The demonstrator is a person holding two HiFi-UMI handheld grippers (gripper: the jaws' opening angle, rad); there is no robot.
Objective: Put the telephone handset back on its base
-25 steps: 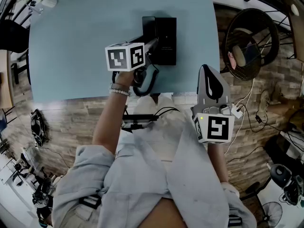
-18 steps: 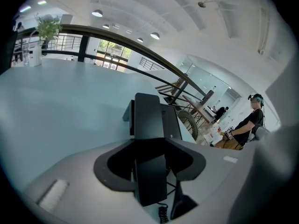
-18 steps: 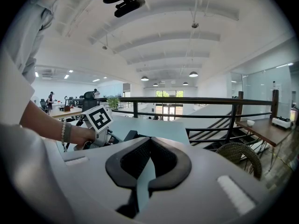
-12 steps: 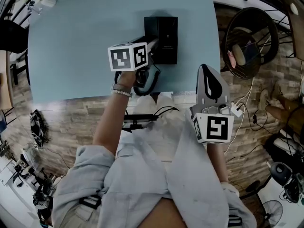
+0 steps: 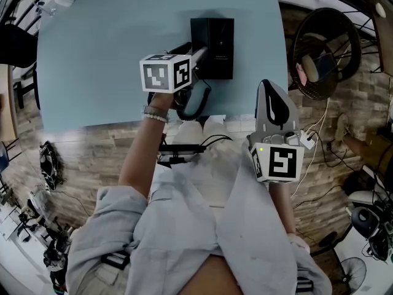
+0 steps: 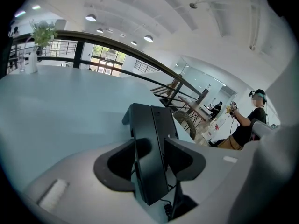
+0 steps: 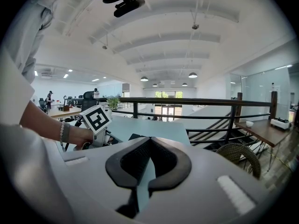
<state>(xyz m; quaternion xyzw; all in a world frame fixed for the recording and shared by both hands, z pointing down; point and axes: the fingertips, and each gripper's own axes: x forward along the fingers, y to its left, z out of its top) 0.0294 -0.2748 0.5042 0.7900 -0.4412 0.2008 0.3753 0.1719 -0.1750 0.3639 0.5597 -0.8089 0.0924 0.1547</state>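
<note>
The telephone handset [image 6: 147, 171] and its base [image 5: 216, 39] are both black. The table [image 5: 104, 54] is plain pale blue. The left hand-held gripper [image 6: 150, 146] and the right hand-held gripper [image 7: 148, 155] are light grey with black pads. The cube [image 5: 164, 72] on each is white with black square markers. The floor [image 5: 80, 146] has a brown brick pattern.

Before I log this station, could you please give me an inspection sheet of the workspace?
Surface: light blue table, plain top.
Job's things: black handset at the black base's left side; seated or not, cannot tell.
Clutter: potted plant at far corner.
Tools: left tool shut on handset; right tool shut, empty, held off the table's near right corner.
Cables: coiled cord below handset; loose leads on floor.
Surroundings: wicker chair, another person beyond the table.
</note>
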